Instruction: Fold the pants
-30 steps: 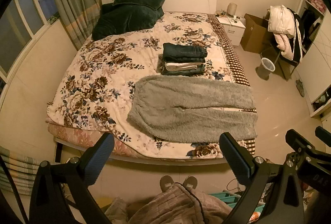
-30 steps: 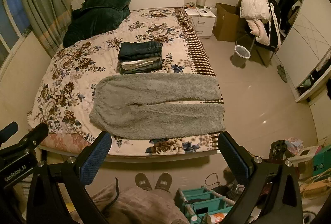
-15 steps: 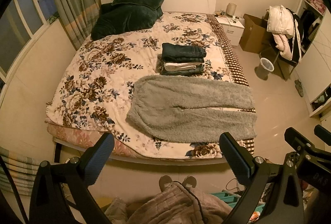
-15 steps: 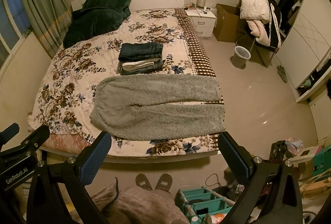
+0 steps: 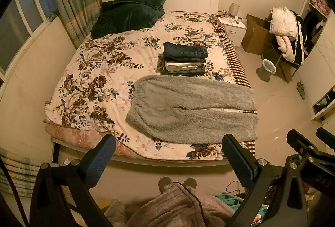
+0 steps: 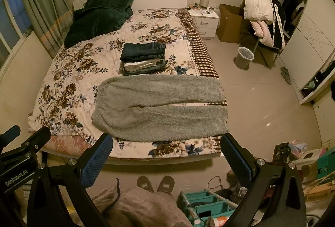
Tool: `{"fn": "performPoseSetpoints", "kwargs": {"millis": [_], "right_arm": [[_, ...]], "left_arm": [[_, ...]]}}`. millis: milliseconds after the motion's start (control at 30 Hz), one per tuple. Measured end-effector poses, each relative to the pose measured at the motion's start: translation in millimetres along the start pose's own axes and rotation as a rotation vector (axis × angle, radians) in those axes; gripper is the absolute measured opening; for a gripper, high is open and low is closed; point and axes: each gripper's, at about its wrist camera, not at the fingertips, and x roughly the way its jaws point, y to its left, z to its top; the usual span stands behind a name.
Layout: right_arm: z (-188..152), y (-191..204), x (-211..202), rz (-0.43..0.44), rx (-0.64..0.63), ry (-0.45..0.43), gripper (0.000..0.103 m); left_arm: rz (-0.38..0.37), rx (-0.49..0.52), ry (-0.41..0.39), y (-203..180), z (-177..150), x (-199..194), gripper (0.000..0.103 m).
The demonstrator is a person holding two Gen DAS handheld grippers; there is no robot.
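pants (image 5: 192,109), grey and fleecy, lie flat and unfolded across the near part of the bed (image 5: 100,72) in the left wrist view, waist toward the left, both legs side by side reaching the right edge, a narrow gap between the legs. a stack of folded clothes (image 5: 185,58) sits just behind the pants. a dark green blanket (image 5: 129,11) is heaped by the headboard. the left gripper (image 5: 167,155) hangs above the floor short of the bed, fingers wide apart, nothing between them. the right gripper's body shows at the right edge of this view.

pants (image 6: 161,107) in the right wrist view occupy the same place, cuffs at the checked border of the bedspread. the stack of folded clothes (image 6: 143,58) is near the far leg; whether it touches cannot be told. the right gripper (image 6: 165,153) is clear of the bed, fingers wide apart and empty. a bin (image 6: 244,57) stands on the floor, well apart from the bed. the person's slippers (image 6: 156,183) show below.
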Motion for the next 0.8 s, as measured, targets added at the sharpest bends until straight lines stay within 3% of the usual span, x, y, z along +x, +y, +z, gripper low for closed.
{"fn": "performPoseSetpoints", "kwargs": {"millis": [267,433,567,667,800], "right_arm": [[2,1,2,-0.006,0.012,0.004,0.103],[10,-8,32,-0.032,0.055,-0.028,0.103],[30,-22,88,-0.053,0.083,-0.038,0.103],[48,-33,141,-0.08,0.08,-0.028,0.103],[71,-50,218,-0.135,0.047,-0.003,0.103]], "left_arm": [[0.0,-0.006,-0.007,3,-7,2,0.103],[0.053,-0.04,-0.069,2,8,20,0.103],[0.1,-0.041,-0.138,1,34,60,0.103],[0.108,-0.037,-0.107,15,50,110,0.103],[0.131,-0.012,-0.042,0,73,176,0.103]]}}
